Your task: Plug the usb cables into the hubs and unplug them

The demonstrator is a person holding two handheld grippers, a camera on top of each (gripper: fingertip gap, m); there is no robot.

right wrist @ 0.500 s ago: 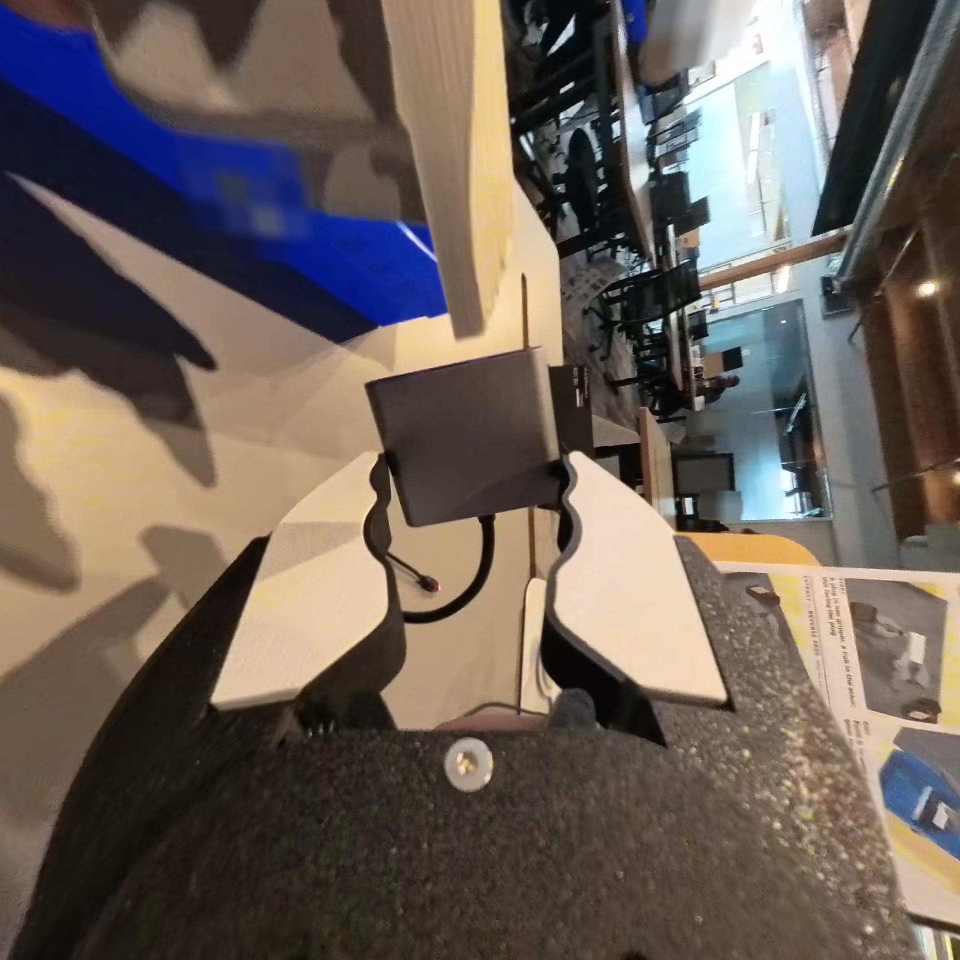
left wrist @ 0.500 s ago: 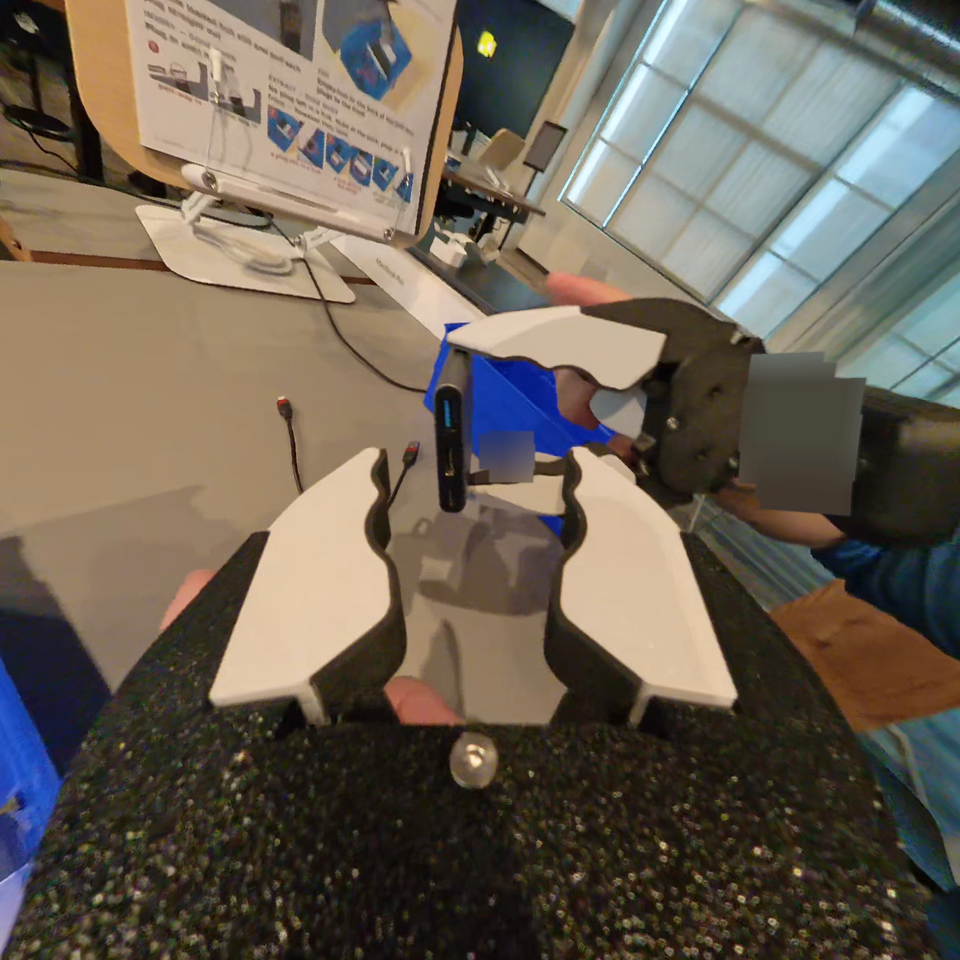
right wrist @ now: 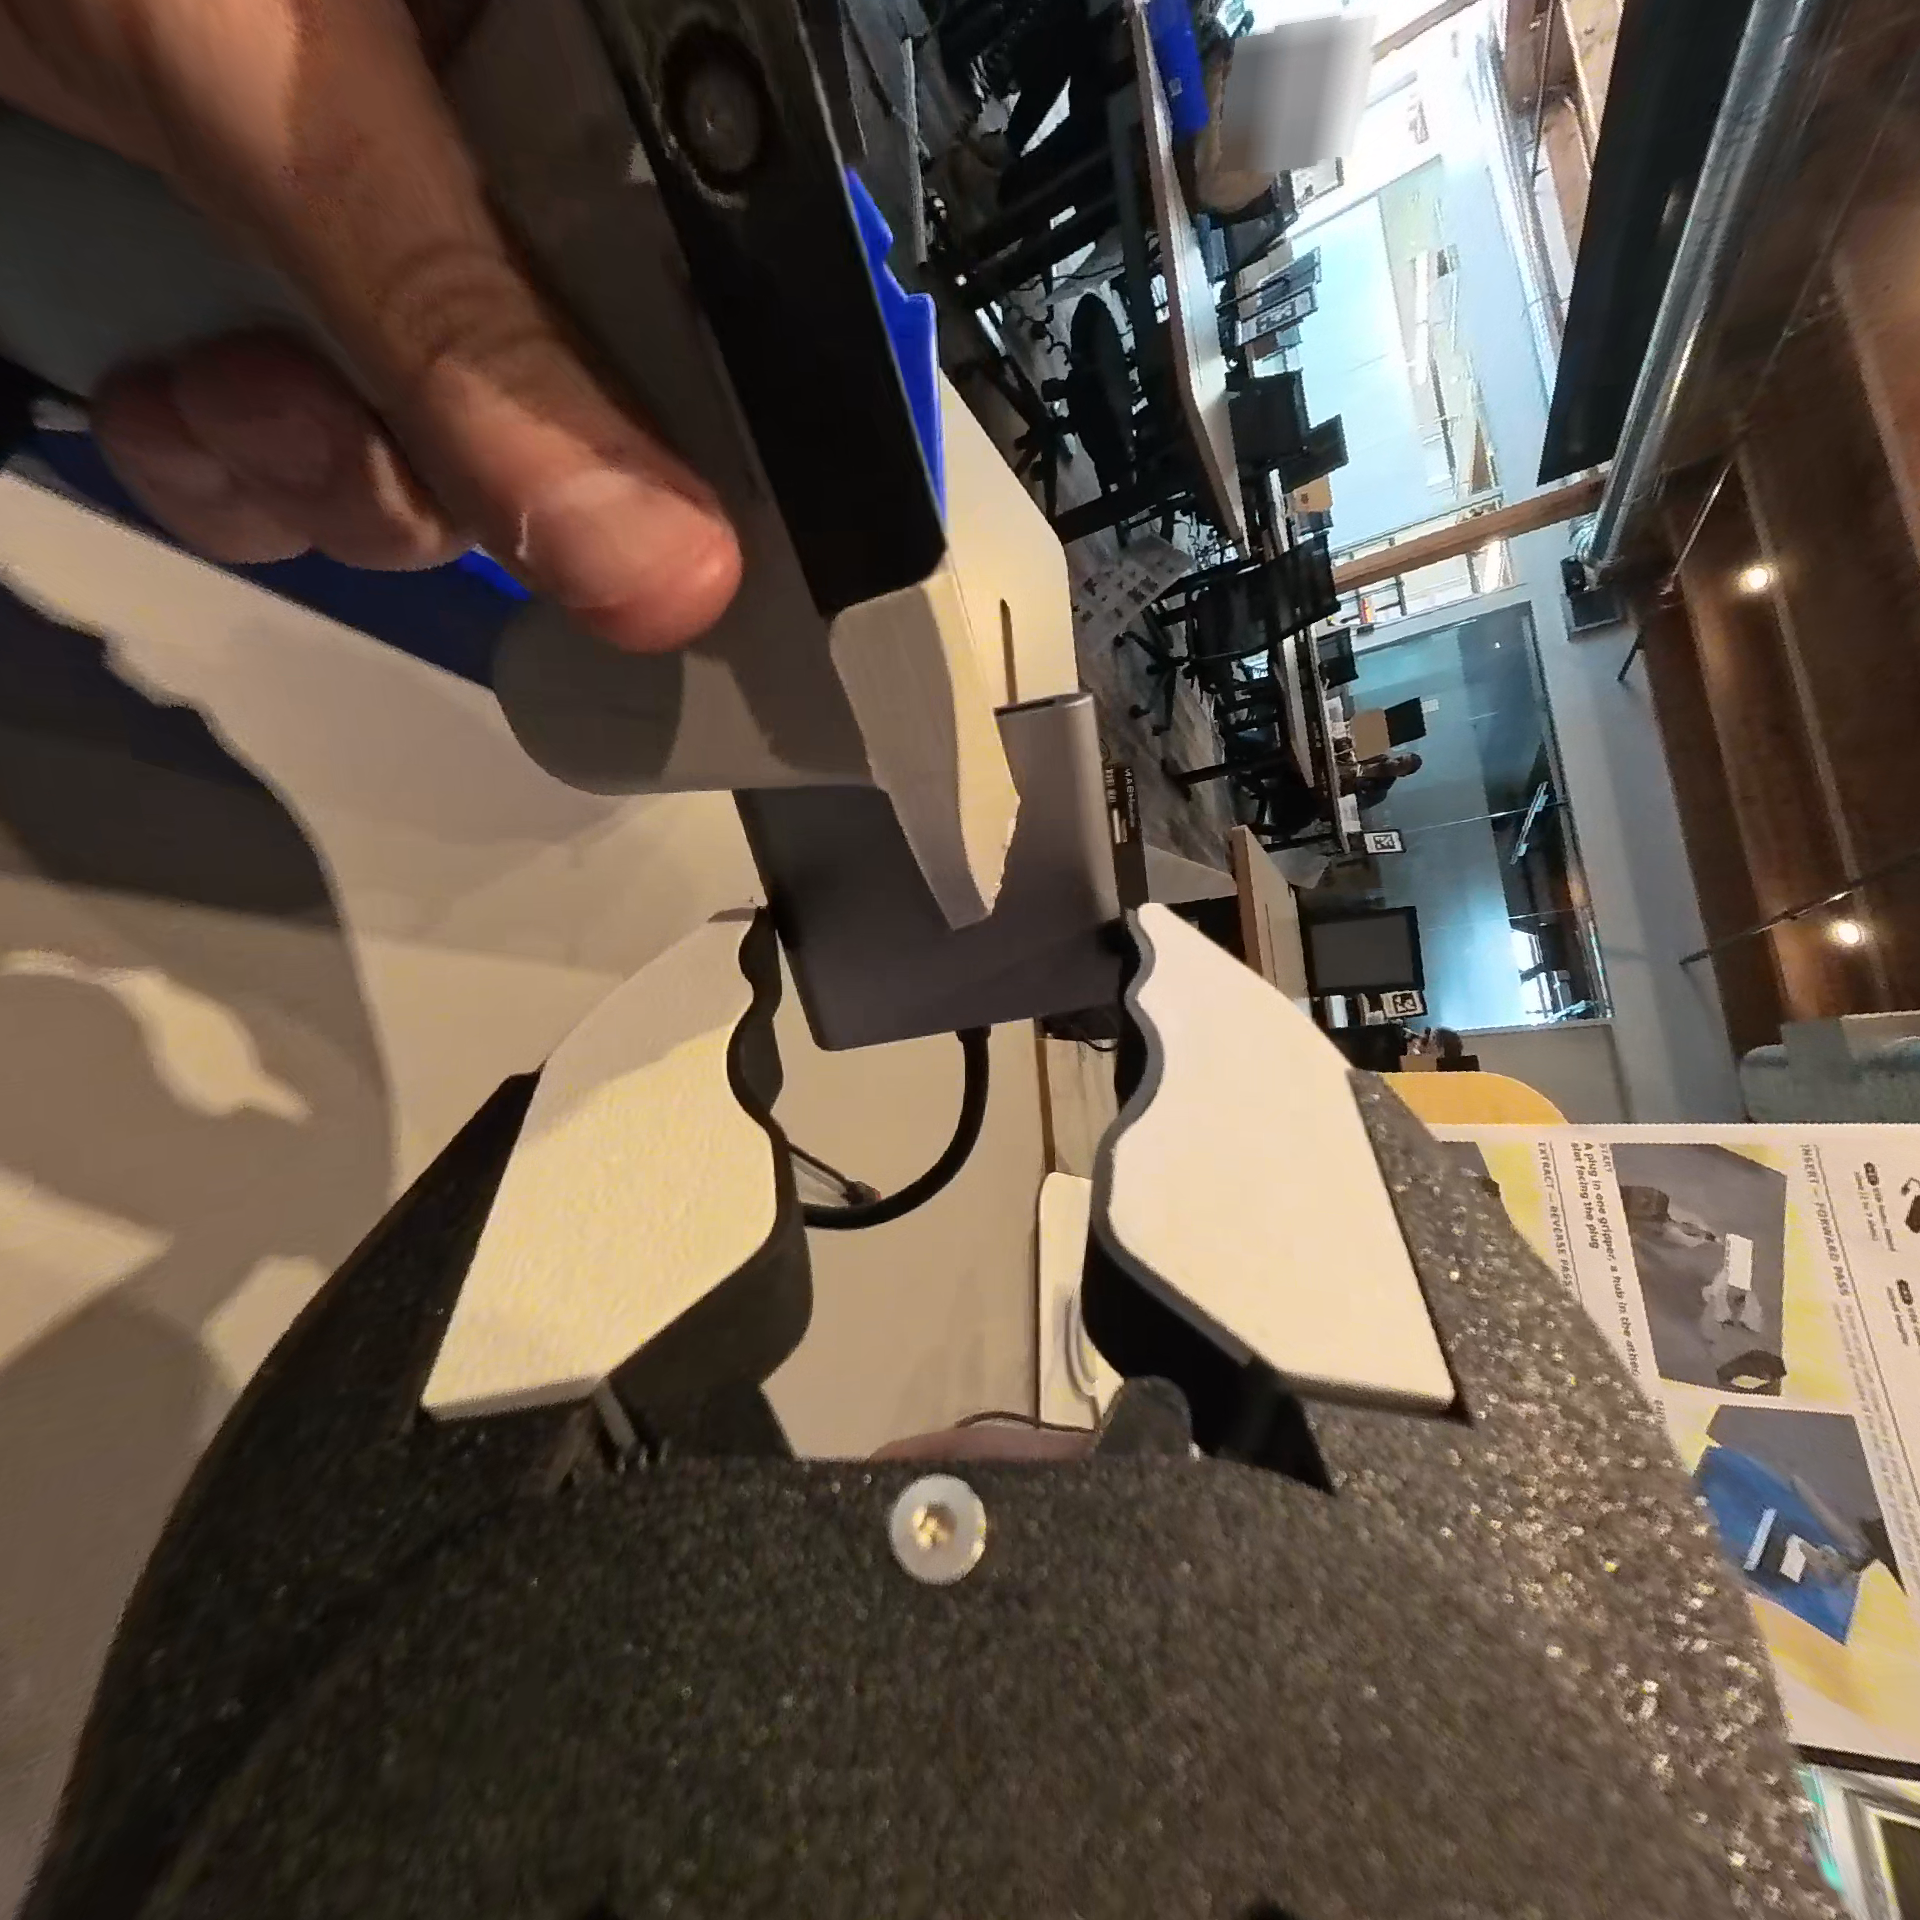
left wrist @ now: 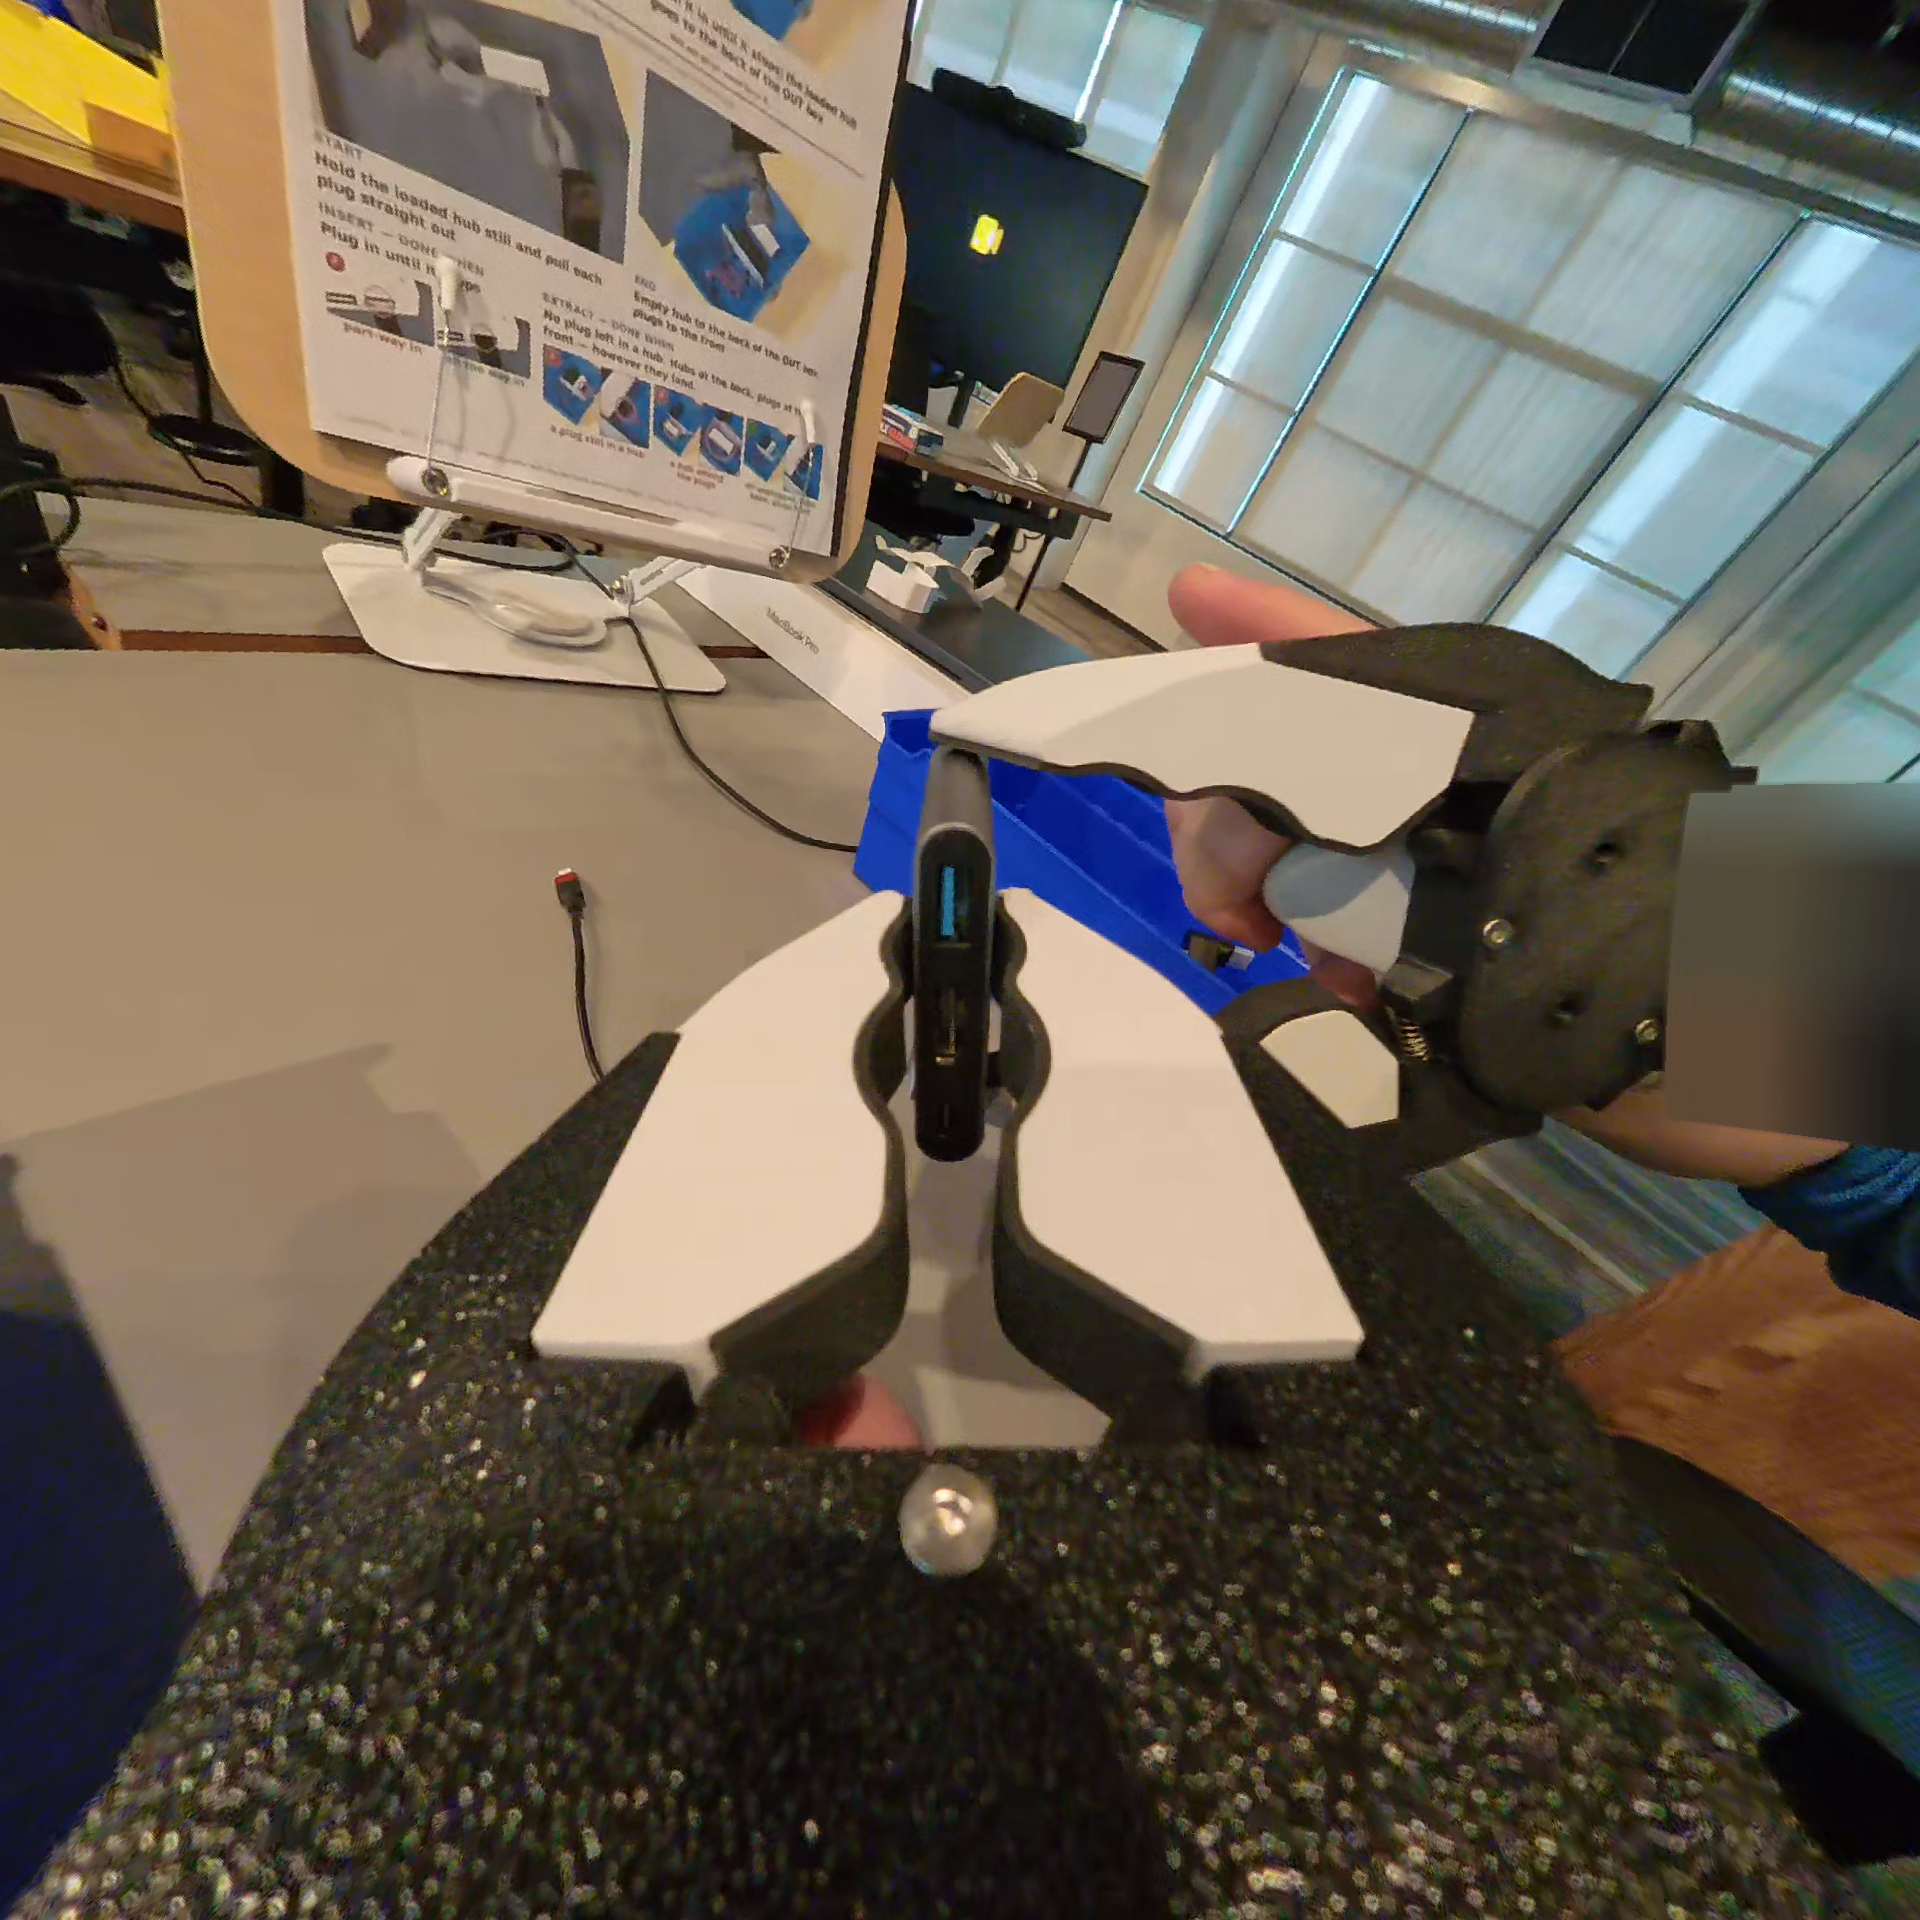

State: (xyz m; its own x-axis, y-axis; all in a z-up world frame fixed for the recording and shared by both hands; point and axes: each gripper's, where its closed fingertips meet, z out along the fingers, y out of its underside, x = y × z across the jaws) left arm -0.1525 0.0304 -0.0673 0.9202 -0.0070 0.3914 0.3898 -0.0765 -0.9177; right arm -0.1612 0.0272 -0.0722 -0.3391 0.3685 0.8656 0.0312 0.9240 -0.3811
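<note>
The left gripper (left wrist: pixel 948 1023) has closed in around the hub (left wrist: pixel 948 997), narrow jaws now pinching its thin dark port edge, blue port uppermost. The right gripper (right wrist: pixel 948 940) clamps the flat faces. Beyond lie a red-tipped cable (left wrist: pixel 578 951), blue bin (left wrist: pixel 1081 831) and printed instruction sheet (left wrist: pixel 582 260).
</note>
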